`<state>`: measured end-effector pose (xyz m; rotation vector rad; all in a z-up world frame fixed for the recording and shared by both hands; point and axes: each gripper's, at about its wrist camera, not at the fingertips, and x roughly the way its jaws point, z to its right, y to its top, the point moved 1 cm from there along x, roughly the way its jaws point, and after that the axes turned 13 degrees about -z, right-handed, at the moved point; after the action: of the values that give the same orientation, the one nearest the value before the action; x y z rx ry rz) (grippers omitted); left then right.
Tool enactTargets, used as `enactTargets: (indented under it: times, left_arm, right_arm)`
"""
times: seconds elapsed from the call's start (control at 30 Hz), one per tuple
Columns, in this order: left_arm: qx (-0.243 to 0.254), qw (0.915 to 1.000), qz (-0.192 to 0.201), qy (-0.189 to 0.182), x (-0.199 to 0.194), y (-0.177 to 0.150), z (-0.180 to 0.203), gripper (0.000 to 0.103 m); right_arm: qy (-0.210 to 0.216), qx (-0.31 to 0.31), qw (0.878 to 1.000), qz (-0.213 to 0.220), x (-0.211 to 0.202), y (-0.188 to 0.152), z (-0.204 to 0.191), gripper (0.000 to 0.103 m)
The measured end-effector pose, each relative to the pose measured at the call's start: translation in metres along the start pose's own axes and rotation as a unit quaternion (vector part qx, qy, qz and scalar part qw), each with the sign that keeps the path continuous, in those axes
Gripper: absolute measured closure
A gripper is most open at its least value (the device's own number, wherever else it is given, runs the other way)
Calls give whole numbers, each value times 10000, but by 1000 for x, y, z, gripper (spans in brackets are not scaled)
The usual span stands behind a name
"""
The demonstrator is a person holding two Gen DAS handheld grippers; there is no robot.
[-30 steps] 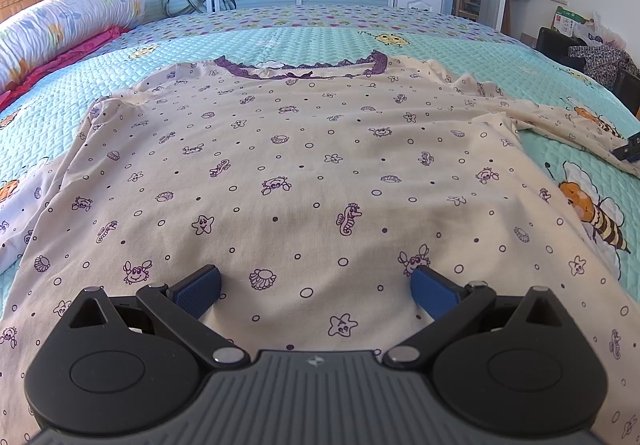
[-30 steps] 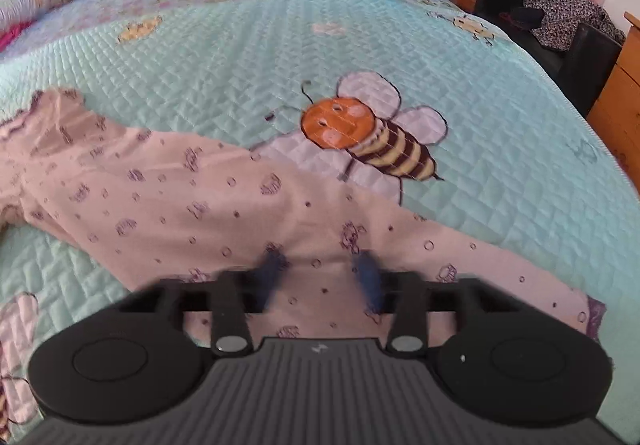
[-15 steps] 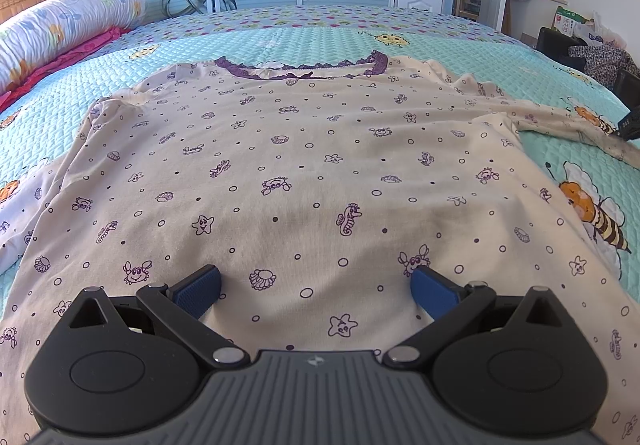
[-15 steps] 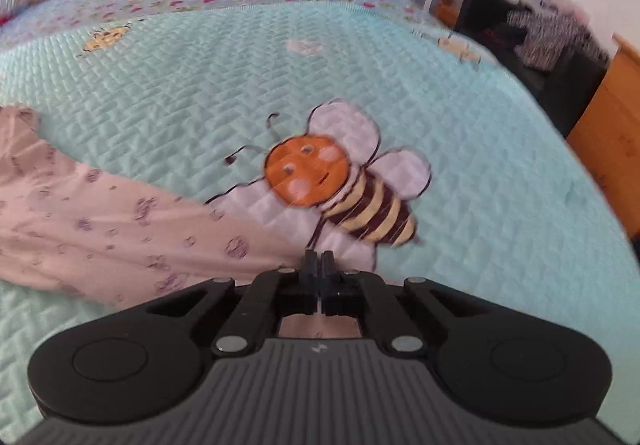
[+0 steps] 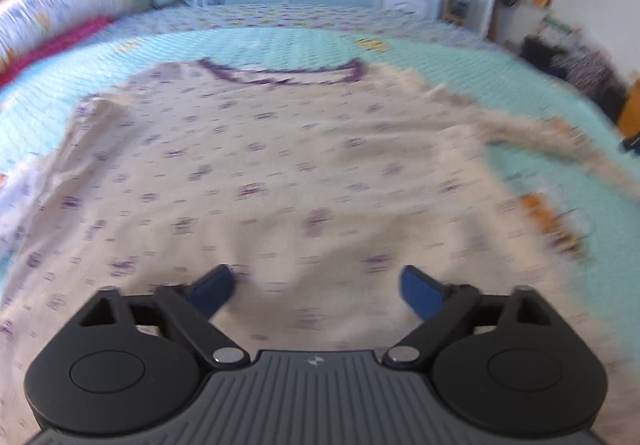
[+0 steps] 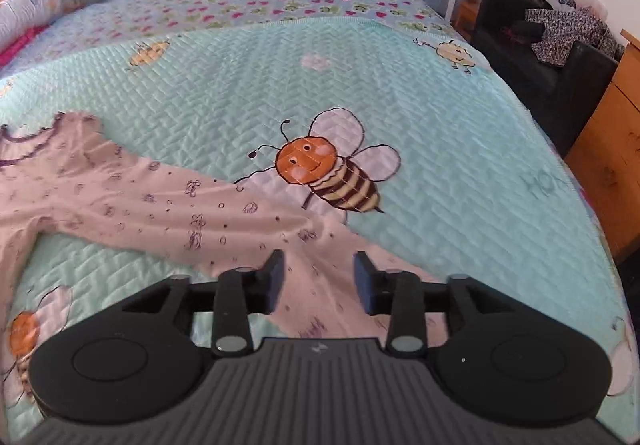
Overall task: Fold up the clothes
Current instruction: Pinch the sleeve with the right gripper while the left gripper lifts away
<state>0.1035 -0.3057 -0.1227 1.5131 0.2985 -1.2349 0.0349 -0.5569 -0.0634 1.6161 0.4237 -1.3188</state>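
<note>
Showing only rightward: bee print [image 6: 328,169] beside sleeve [image 6: 224,217].

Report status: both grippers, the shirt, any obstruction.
Left gripper open over shirt, jaws just narrowing. Right gripper just opening above sleeve, pads clear. Nothing in the way.

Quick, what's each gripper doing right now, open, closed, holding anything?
Left gripper: open, jaws just narrowing a little, holding nothing, over the shirt.
Right gripper: open, jaws just opening, sleeve beneath, not gripped.
</note>
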Motion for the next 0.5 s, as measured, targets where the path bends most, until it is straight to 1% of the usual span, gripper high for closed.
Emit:
enactTargets:
  times: [0.03,0.07,0.1,0.17,0.2,0.27,0.37,0.43,0.5]
  left_arm:
    - [59,9995,-8,-295,-7,4,12,14]
    - [231,9981,-19,-571,-12,8,27,14]
    - [464,9961,-2,-746,-15,13,45,14]
    - [928,9913,77,-935,-18,24,81,14]
    - [1138,9888,95,-963,-16,30,98,14]
    - [1372,9876,-26,-768,-1,41,125,14]
    - [1440,9883,-303,-395,27,53,149,17]
    - [1485,9879,-399,-186,42,53,160,17]
    - [1486,9877,-475,-123,49,47,165,17]
  right_arm:
    - [-87,-61,9999,-5,-5,-2,3,43]
    - [-171,-111,9998,-36,-8,-2,5,42]
    - [-173,-108,9998,-80,-10,-2,7,42]
    - [-97,-64,9998,-133,-13,-1,10,41]
    - [-57,-58,9998,-164,-14,-1,11,37]
    - [-24,-251,9991,-347,-14,-2,13,35]
    - [-118,-534,9969,-568,-15,-7,22,34]
    - [-185,-716,9948,-693,-15,-11,30,34]
    - [-67,-967,9921,-802,-18,-19,38,34]
